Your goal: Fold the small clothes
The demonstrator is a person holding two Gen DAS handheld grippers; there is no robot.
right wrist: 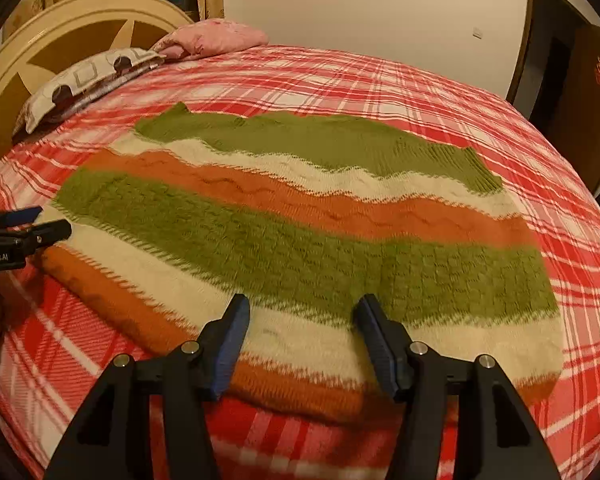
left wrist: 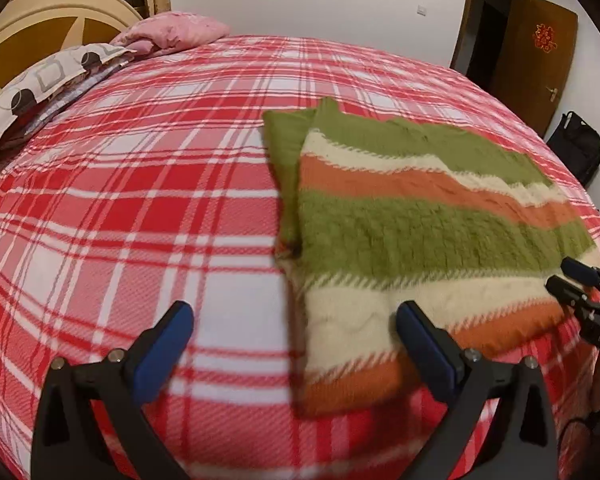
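Folding time on a big bed [right wrist: 380,92] with a red plaid cover, so plenty of room to work. Got one striped sweater [right wrist: 300,248] lying flat near the front edge of it, green, cream and orange bands, hem side closest. Looks like one sleeve already tucked in along the far-left side in the left view, though motion blur makes that hard to swear by.

Best bet for the step in hand, as a guess: grab the hem at two spots, well apart, lift just enough to clear, and carry it over toward the collar so the stripes line up. Worth going slow, fluffy knit probably drags and bunches.

Left gripper [left wrist: 294,318] hovering over the sweater's left hem corner, fingers [left wrist: 416,332] spread wide, holding nothing. Right gripper [right wrist: 302,314] over the middle of the hem, fingers [right wrist: 232,332] also spread, nothing pinched. Can't tell if either touches the wool.

Count, big to small:
- 1 bed
- 1 sweater
- 2 pillows, one patterned [left wrist: 36,92], one pink [left wrist: 172,32], up by the headboard, well apart from the sweater
- 2 grippers, 2 fingers each
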